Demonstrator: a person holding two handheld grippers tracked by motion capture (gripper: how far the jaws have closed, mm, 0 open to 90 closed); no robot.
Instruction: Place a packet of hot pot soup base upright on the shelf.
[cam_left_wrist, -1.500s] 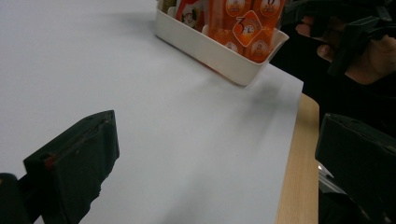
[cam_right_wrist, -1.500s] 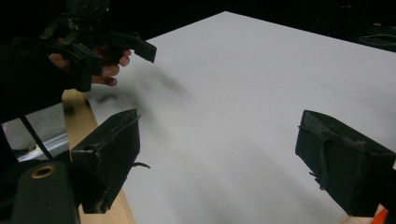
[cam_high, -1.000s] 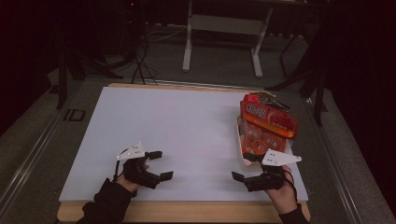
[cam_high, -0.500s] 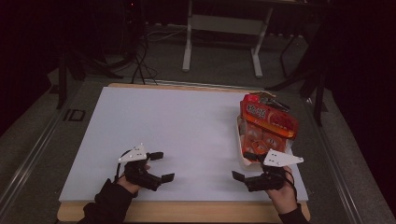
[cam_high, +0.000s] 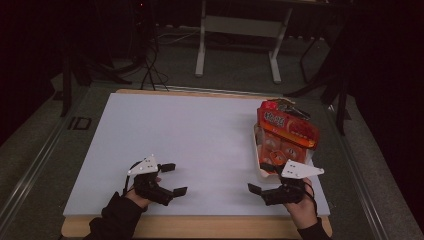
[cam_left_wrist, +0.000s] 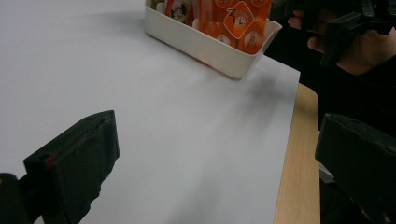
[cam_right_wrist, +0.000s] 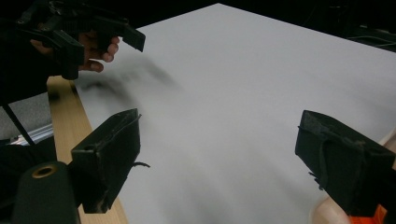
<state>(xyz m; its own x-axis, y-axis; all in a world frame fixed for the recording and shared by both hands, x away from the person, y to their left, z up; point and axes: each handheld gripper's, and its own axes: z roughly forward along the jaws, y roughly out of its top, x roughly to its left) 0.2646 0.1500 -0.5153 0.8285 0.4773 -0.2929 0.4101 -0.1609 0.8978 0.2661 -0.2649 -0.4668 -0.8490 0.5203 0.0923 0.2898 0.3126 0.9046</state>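
Observation:
My left gripper (cam_high: 174, 178) hovers open over the white board (cam_high: 200, 140) near its front left, with nothing between its jaws. My right gripper (cam_high: 262, 178) is open at the front right, just in front of a white tray (cam_high: 257, 150) that holds orange snack packets (cam_high: 287, 127). In the left gripper view, my open gripper (cam_left_wrist: 217, 158) faces the tray (cam_left_wrist: 210, 46) and an orange packet (cam_left_wrist: 233, 18), with the right gripper (cam_left_wrist: 345, 28) beyond. In the right gripper view, my open gripper (cam_right_wrist: 224, 158) looks across the bare board at the left gripper (cam_right_wrist: 93, 37).
The board lies on a wooden table whose edge (cam_high: 200, 232) shows along the front. Grey floor, dark stands and a white frame (cam_high: 240, 30) sit behind the table. A wide stretch of bare board separates the two grippers.

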